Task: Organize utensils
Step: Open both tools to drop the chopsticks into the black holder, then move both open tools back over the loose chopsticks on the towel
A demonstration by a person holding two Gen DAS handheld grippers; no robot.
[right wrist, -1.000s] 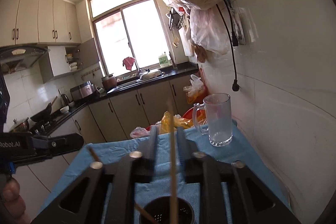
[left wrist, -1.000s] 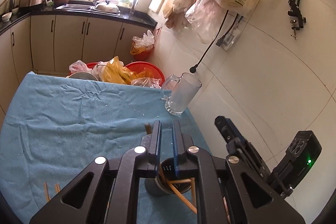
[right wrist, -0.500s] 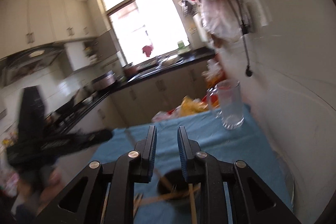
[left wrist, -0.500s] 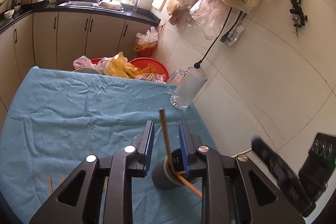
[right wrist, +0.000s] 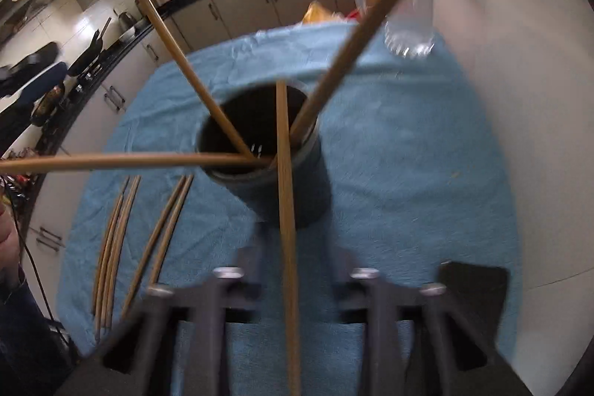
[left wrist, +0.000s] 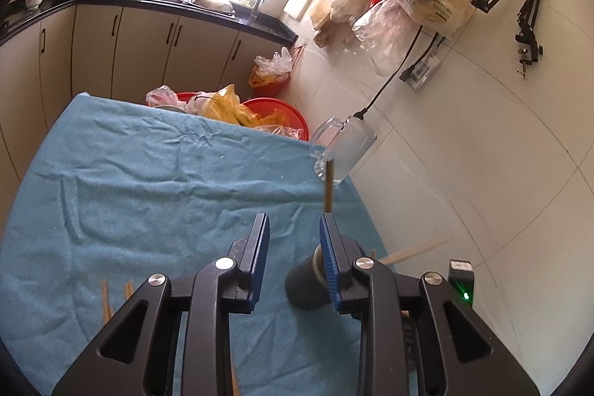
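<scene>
A black holder (right wrist: 260,151) stands on the blue cloth (right wrist: 408,154) with several wooden chopsticks fanned out of it. My right gripper (right wrist: 297,247) hangs over it, tilted down and blurred. Its fingers stand apart, and one chopstick (right wrist: 286,229) leaning out of the holder runs between them without touching the pads. More chopsticks (right wrist: 115,240) lie flat on the cloth to the left. In the left wrist view my left gripper (left wrist: 294,221) has its jaws opening, nothing between them. The holder (left wrist: 304,284) sits half hidden behind its right finger, with one chopstick (left wrist: 328,184) rising above it.
A glass mug (left wrist: 345,151) stands at the cloth's far right corner by the tiled wall (left wrist: 482,154). Red basins with plastic bags (left wrist: 237,110) sit past the far edge. Two loose chopsticks (left wrist: 107,299) lie near the left gripper. A hand (right wrist: 7,232) shows at the left edge.
The left jaws have spread and shifted left, so the holder now sits behind the right finger. The right gripper has tipped down from facing the kitchen to looking into the holder.
</scene>
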